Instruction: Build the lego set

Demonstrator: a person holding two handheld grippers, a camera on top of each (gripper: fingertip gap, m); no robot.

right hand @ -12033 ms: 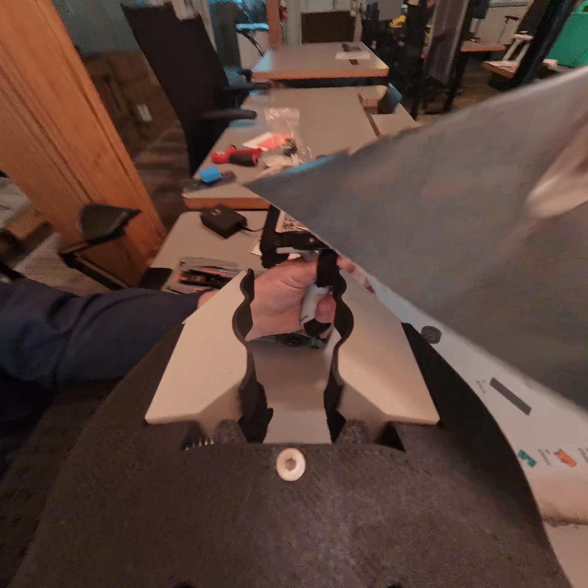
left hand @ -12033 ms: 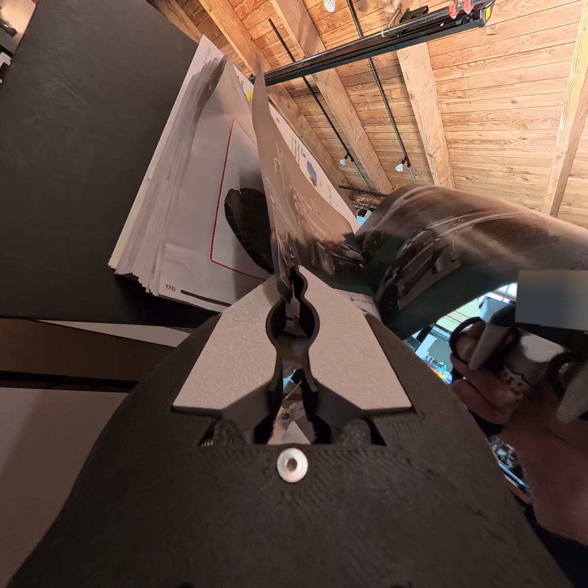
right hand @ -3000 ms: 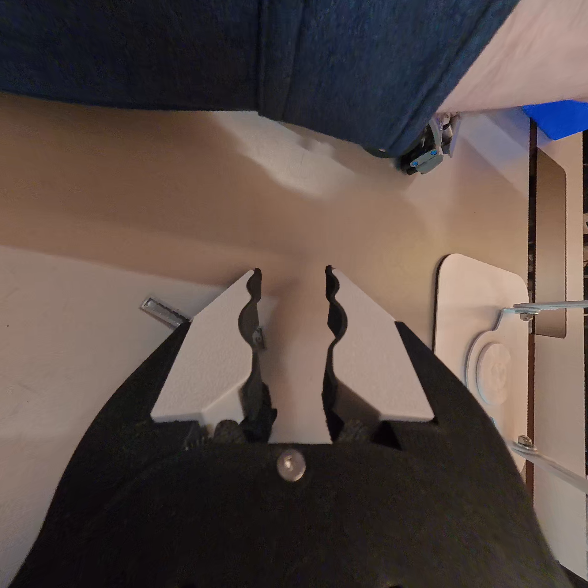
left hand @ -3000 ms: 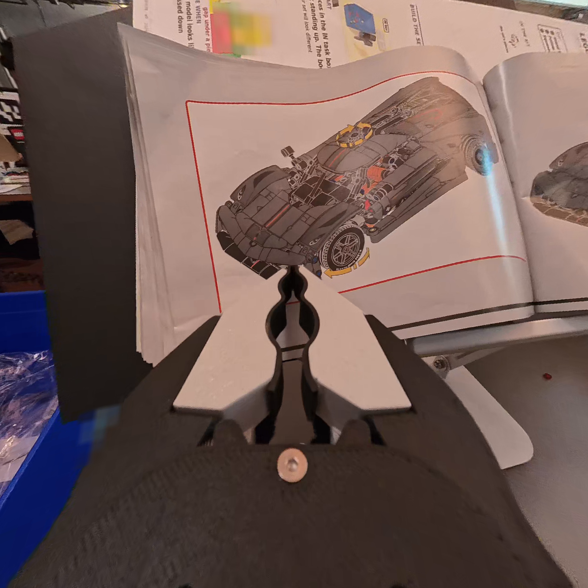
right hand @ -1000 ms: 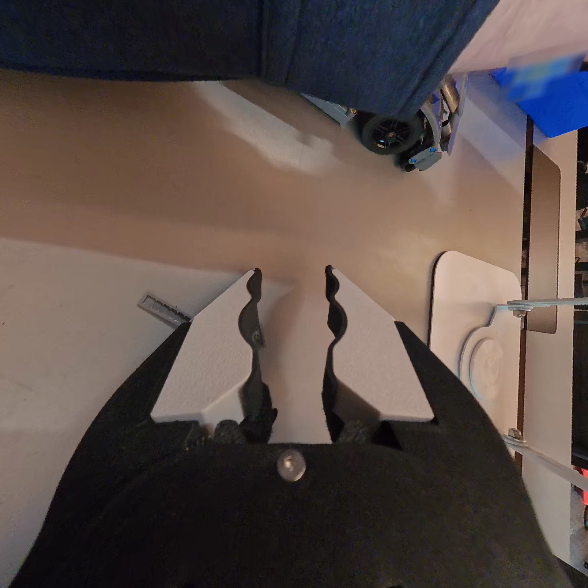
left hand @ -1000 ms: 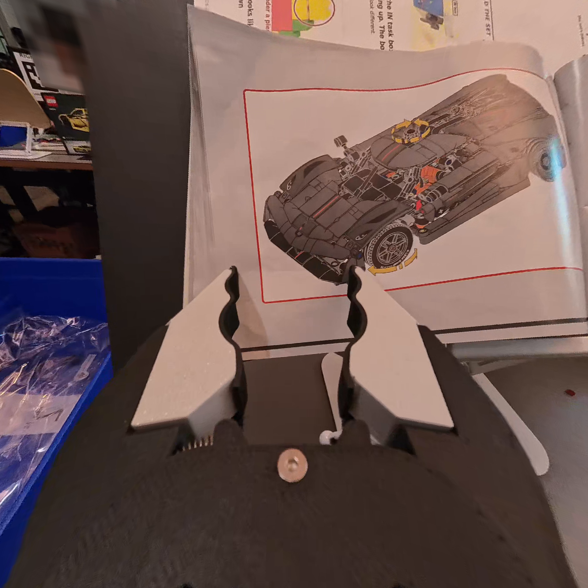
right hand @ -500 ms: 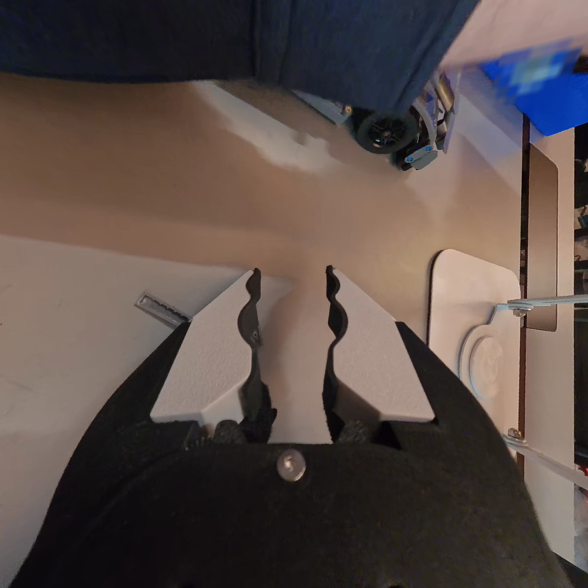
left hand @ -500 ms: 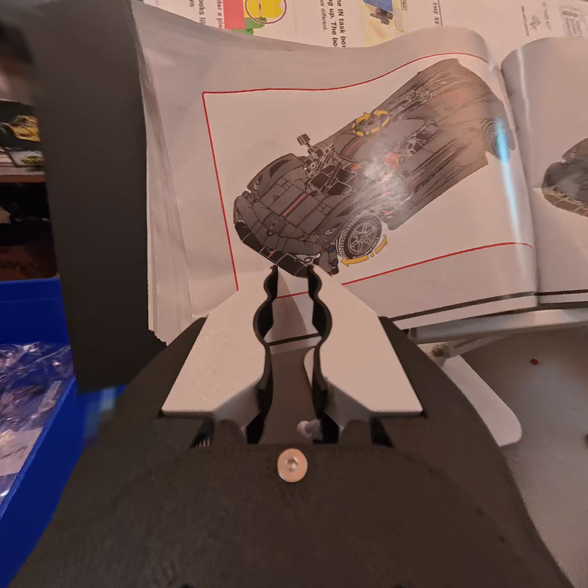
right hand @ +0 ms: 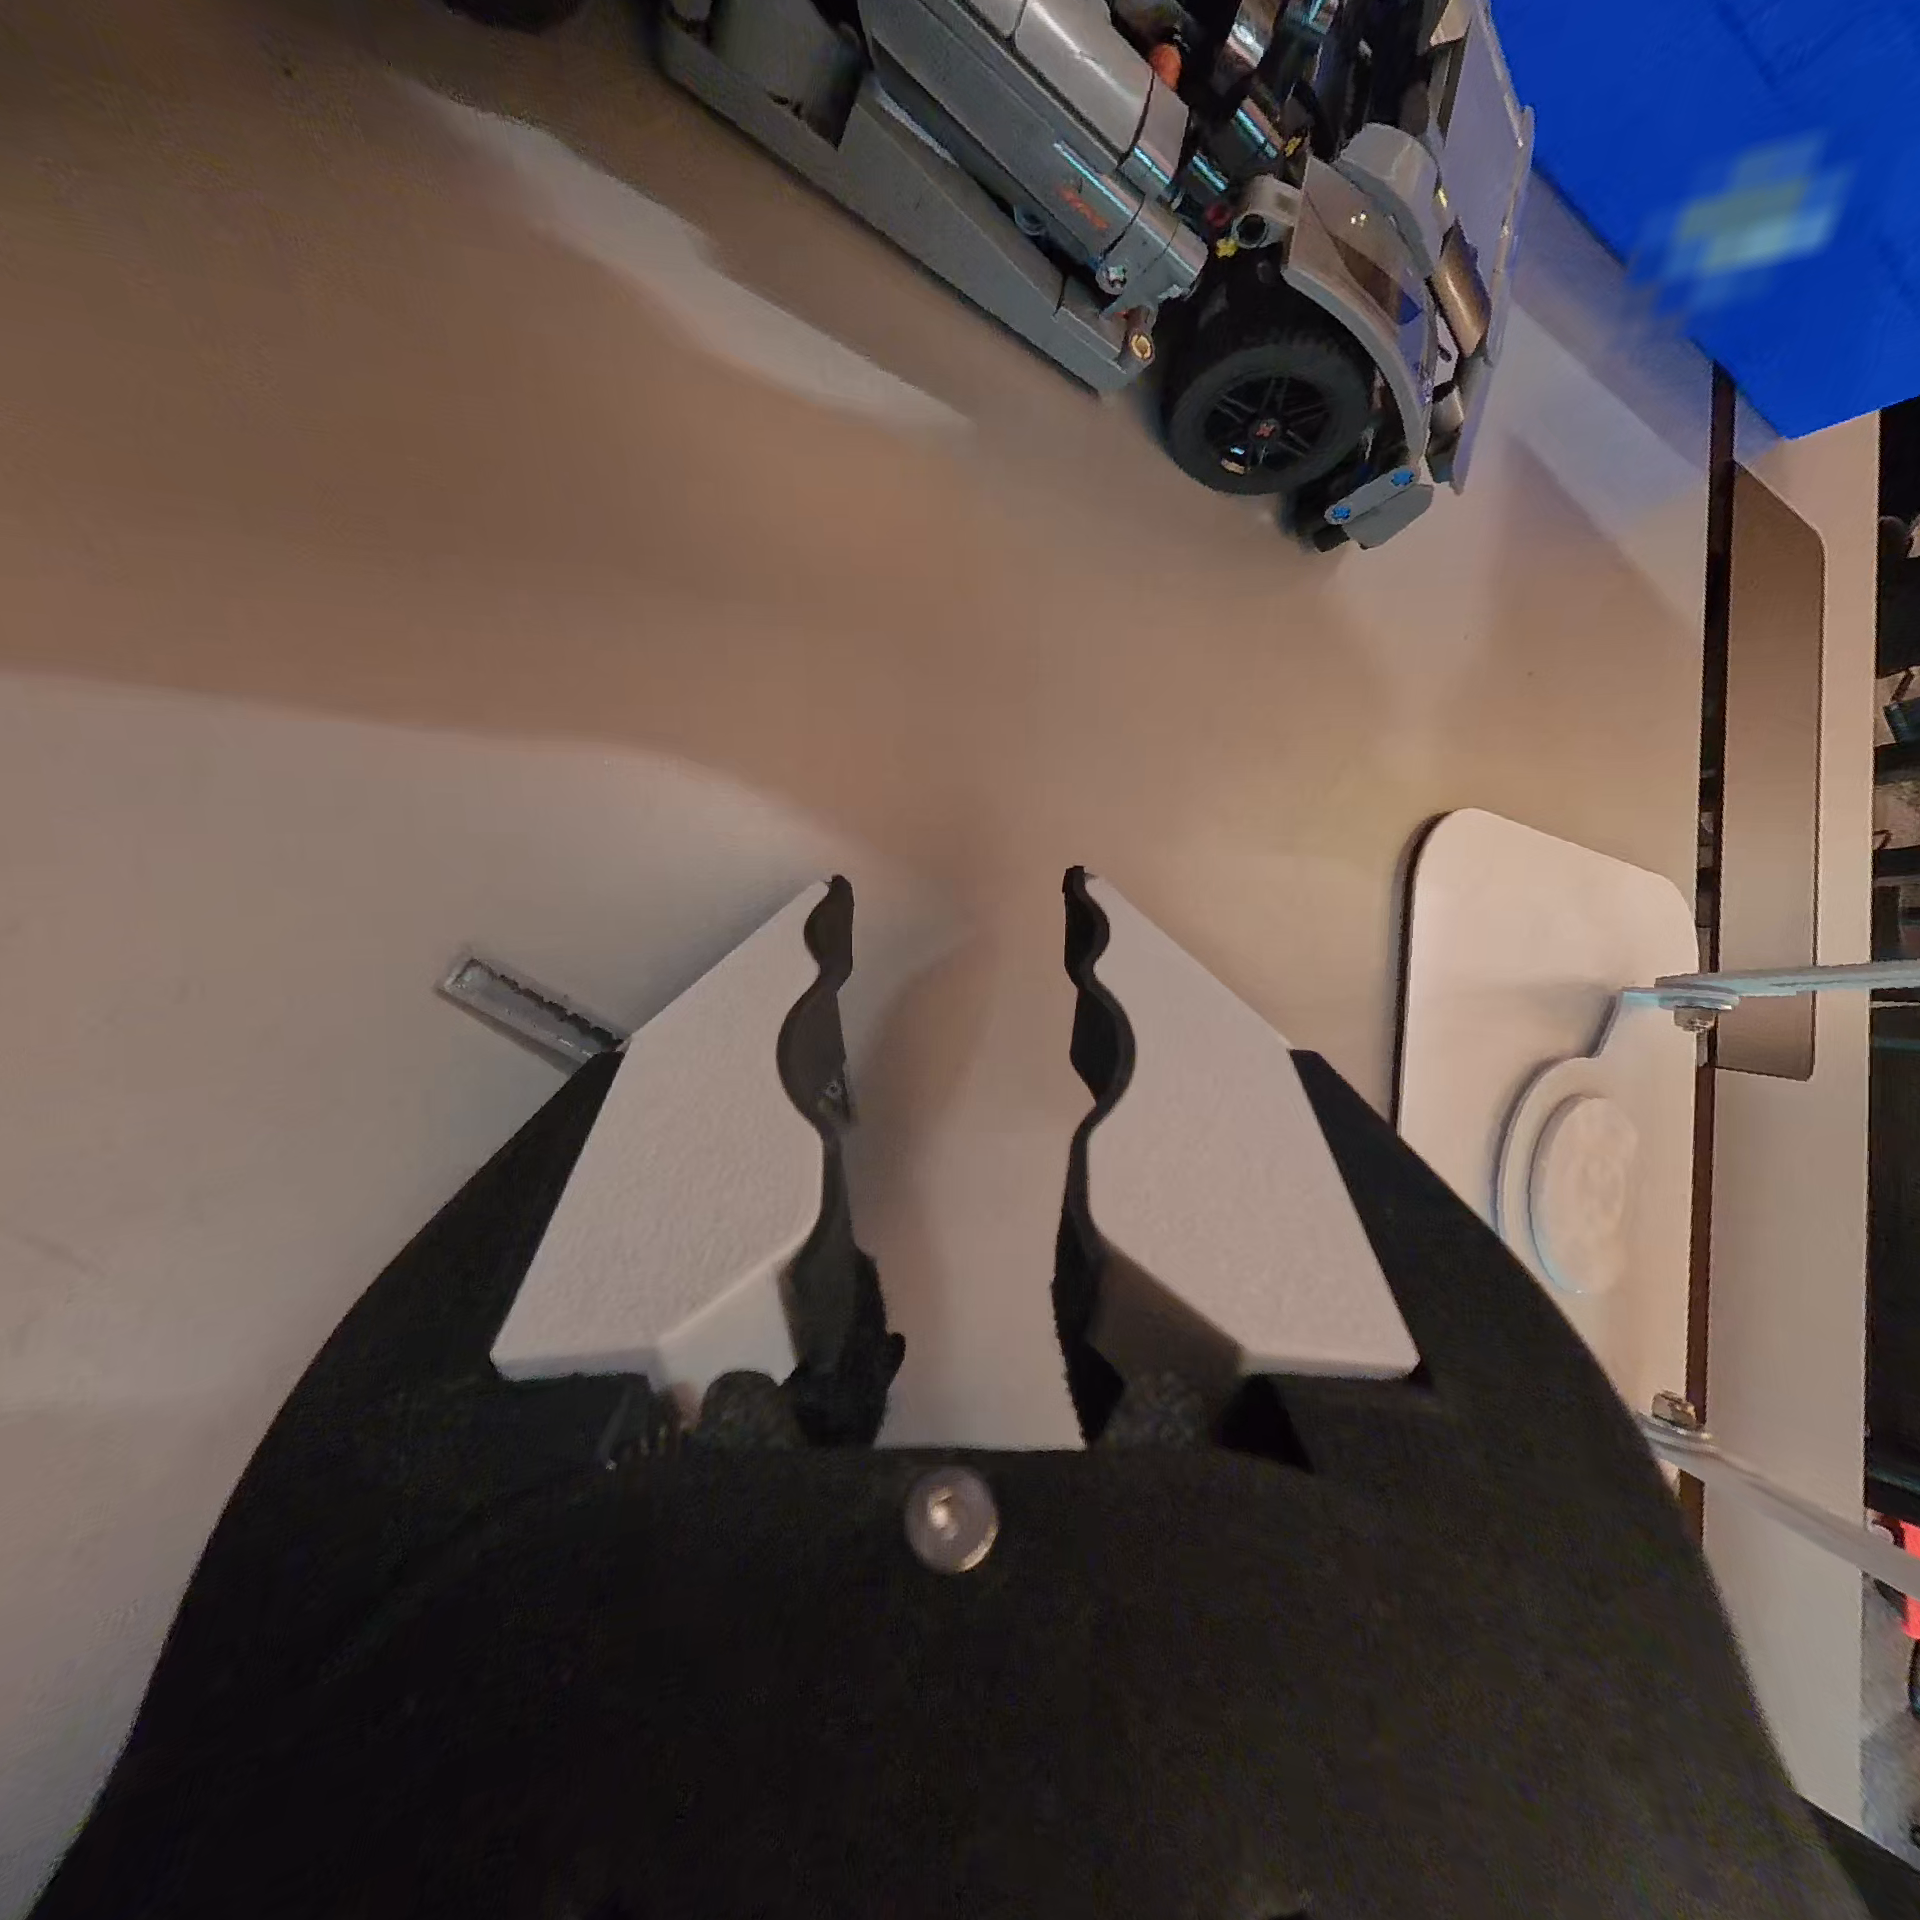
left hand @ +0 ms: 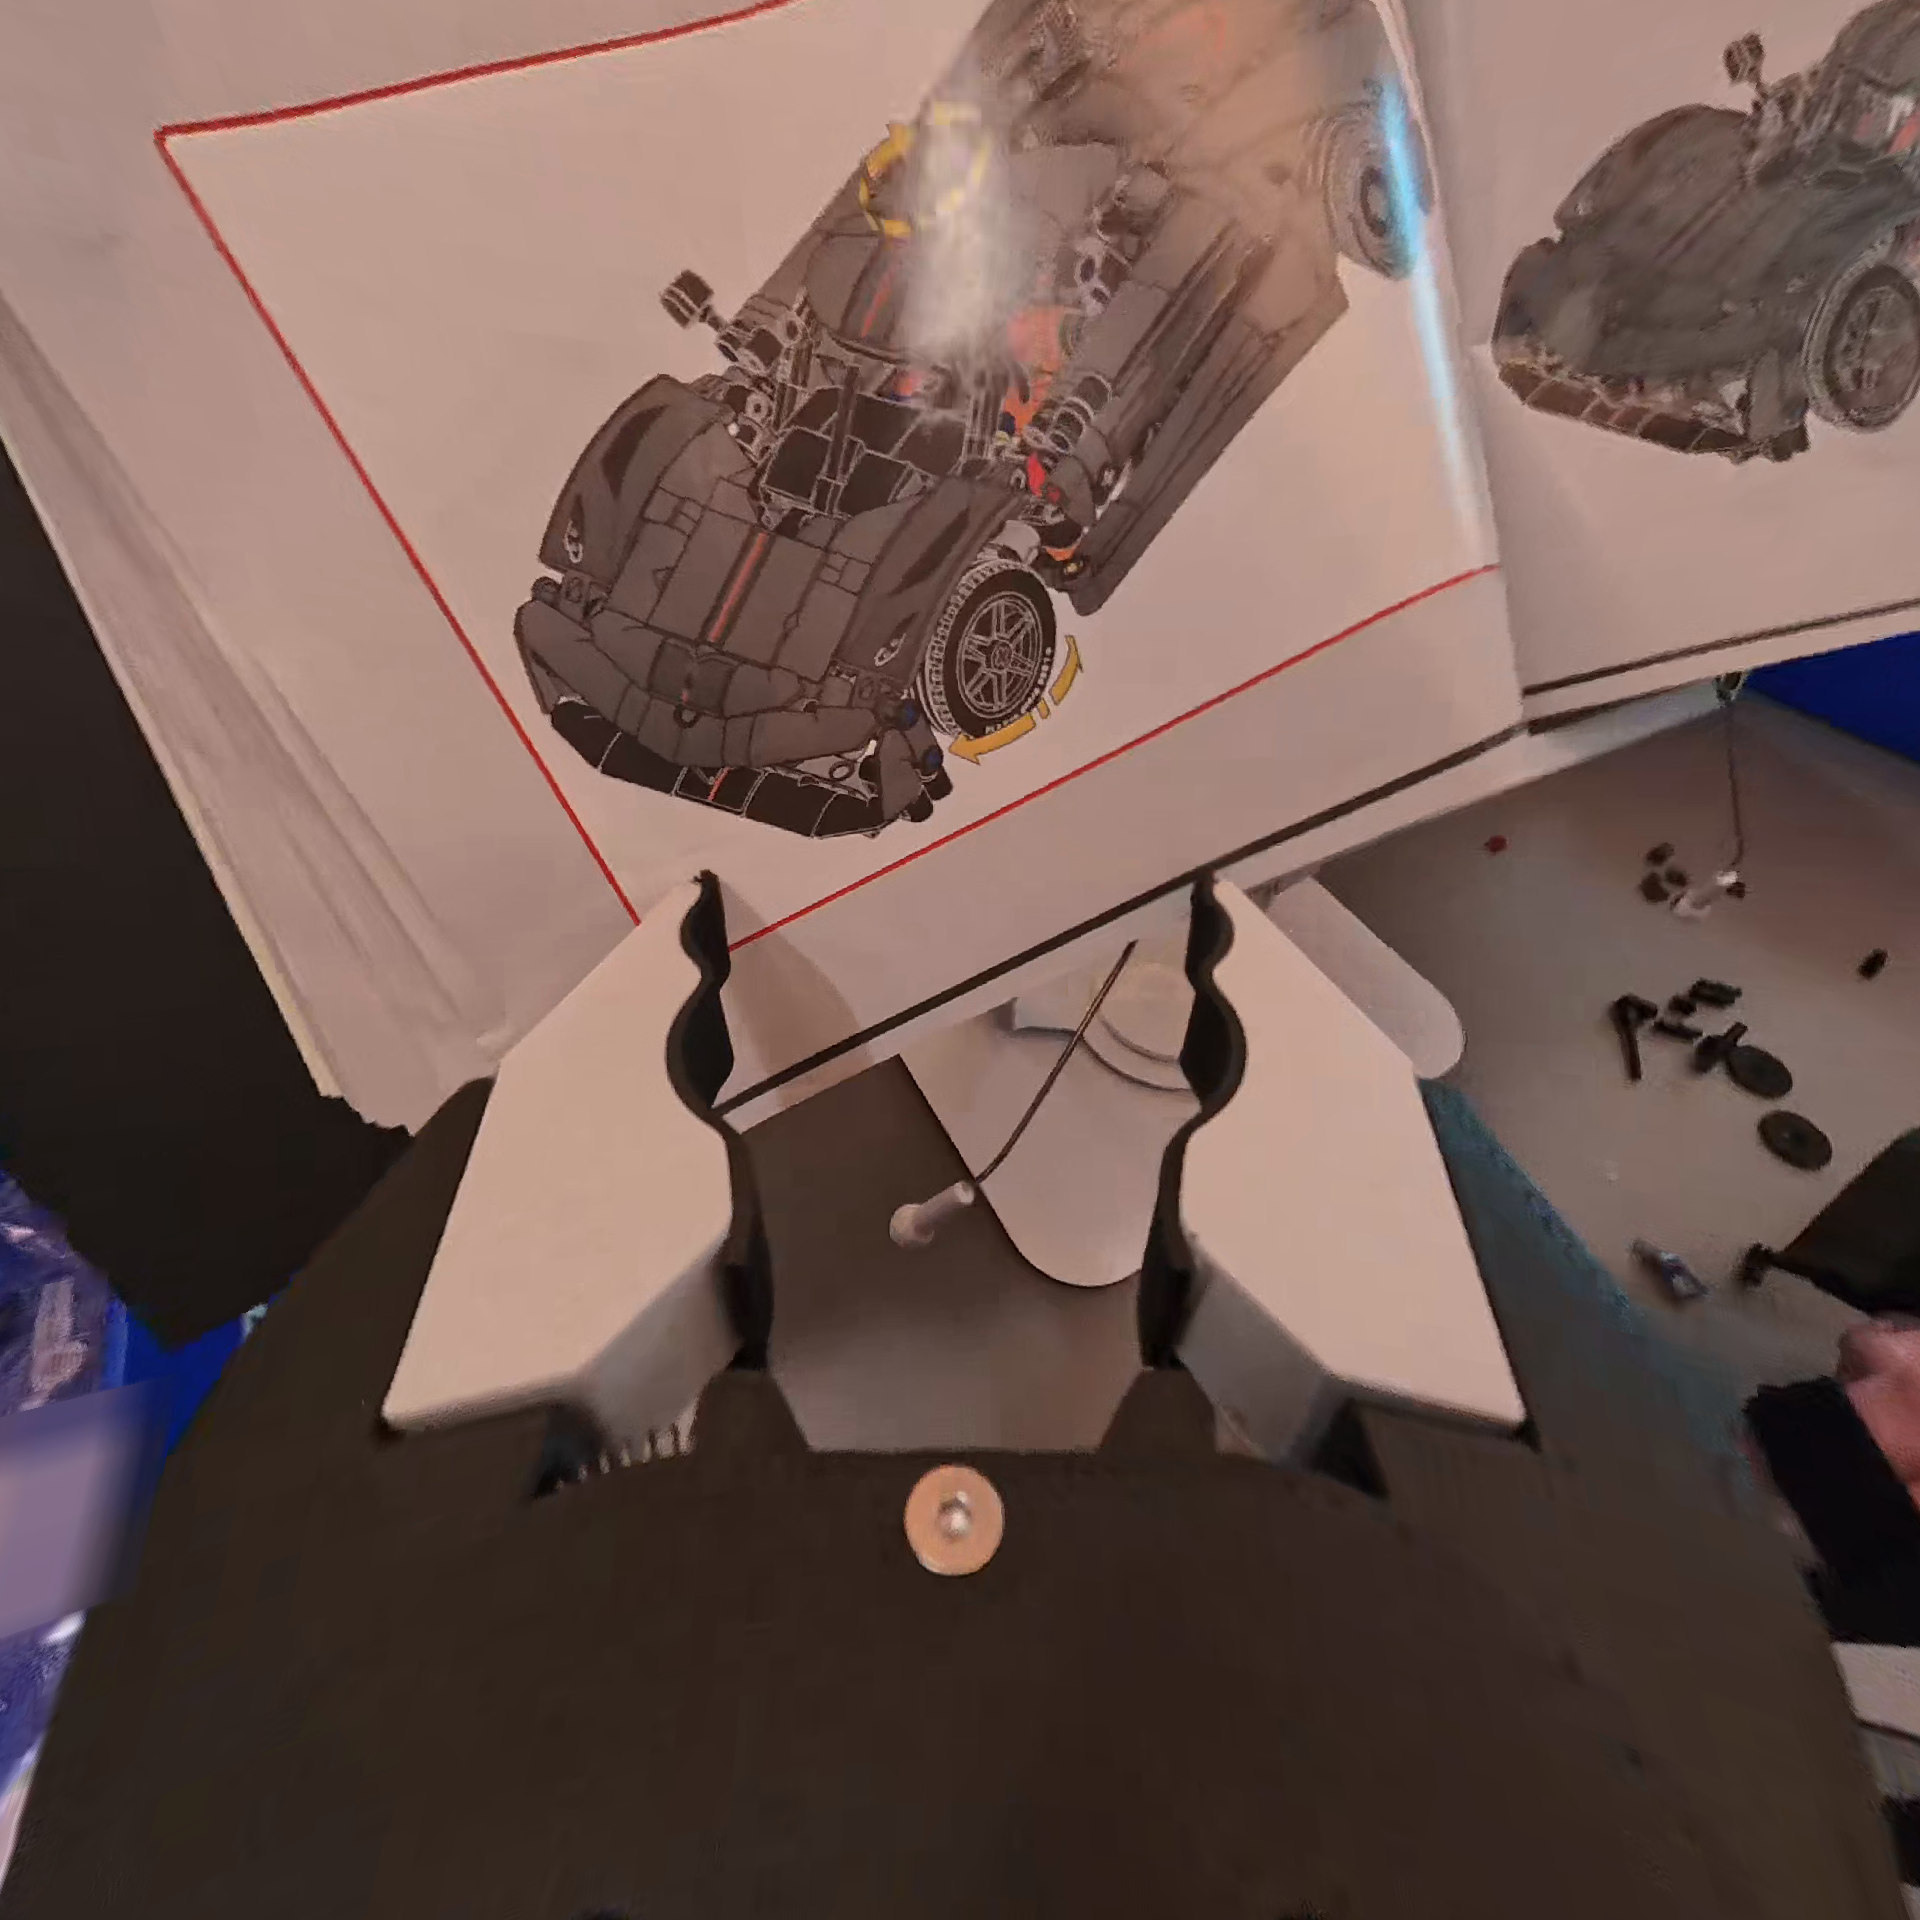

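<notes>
While the left wrist view looks up at the open instruction booklet (left hand: 935,436) propped on its white stand (left hand: 1060,1226), the left gripper (left hand: 951,894) hangs just before the booklet's lower edge with its fingers spread wide and nothing between them. Only this view shows the printed car drawings and, toward the table's right side, a scatter of small black lego pieces (left hand: 1704,1049).

The right wrist view alone shows the grey lego car (right hand: 1195,208), partly built, standing near the table's far edge beside a blue bin (right hand: 1714,156). The right gripper (right hand: 951,883) is parted and empty over bare table (right hand: 727,623), well apart from the car. A small grey toothed piece (right hand: 530,1008) lies beside its left finger, the stand's base (right hand: 1538,987) at right
</notes>
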